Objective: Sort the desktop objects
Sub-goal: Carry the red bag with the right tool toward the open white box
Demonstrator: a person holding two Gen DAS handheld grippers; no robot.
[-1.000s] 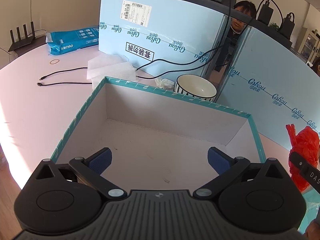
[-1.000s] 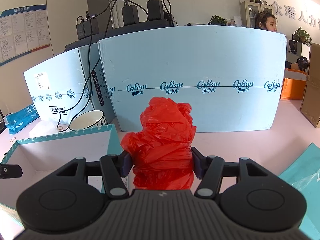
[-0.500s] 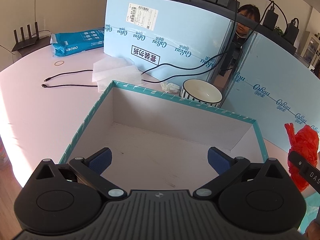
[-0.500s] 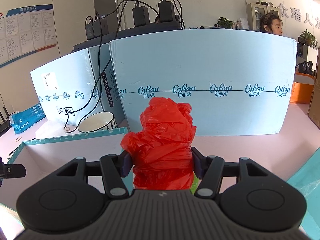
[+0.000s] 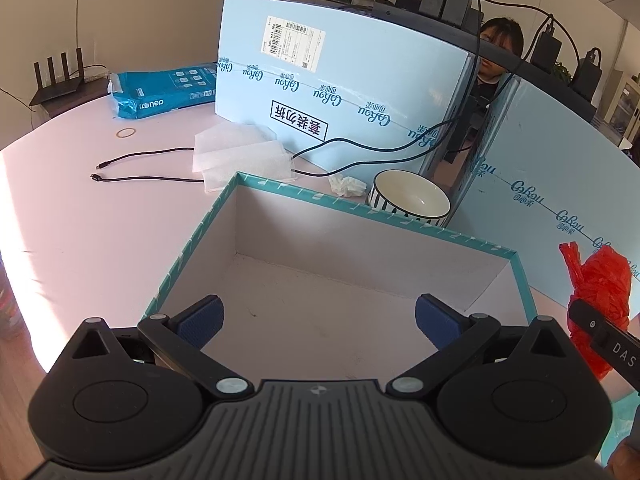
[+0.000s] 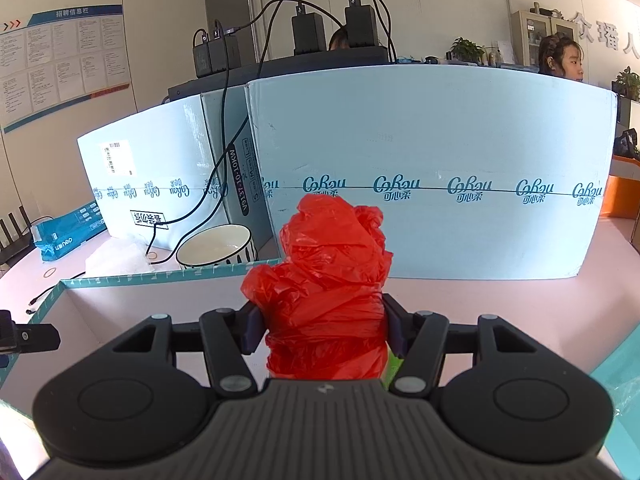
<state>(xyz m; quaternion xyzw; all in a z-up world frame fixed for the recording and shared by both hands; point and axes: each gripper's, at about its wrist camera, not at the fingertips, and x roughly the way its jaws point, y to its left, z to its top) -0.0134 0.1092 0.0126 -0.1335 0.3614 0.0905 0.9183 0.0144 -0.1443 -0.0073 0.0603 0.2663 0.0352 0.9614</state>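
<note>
- A pale pink bench (image 5: 80, 240) fills the near ground, brightly lit at its left.
- Light-blue cardboard panels (image 6: 432, 152) stand along its far edge.
- On the far left wall hangs a notice board (image 6: 60, 56).
- At far right stand a cabinet (image 6: 532, 36) and potted plants (image 6: 466, 48).

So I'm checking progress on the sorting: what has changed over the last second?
The right gripper, still shut on the red plastic bag, has drifted slightly toward the teal-rimmed box. Nothing was released. The left gripper stays open over the box, and the bowl is unmoved.
</note>
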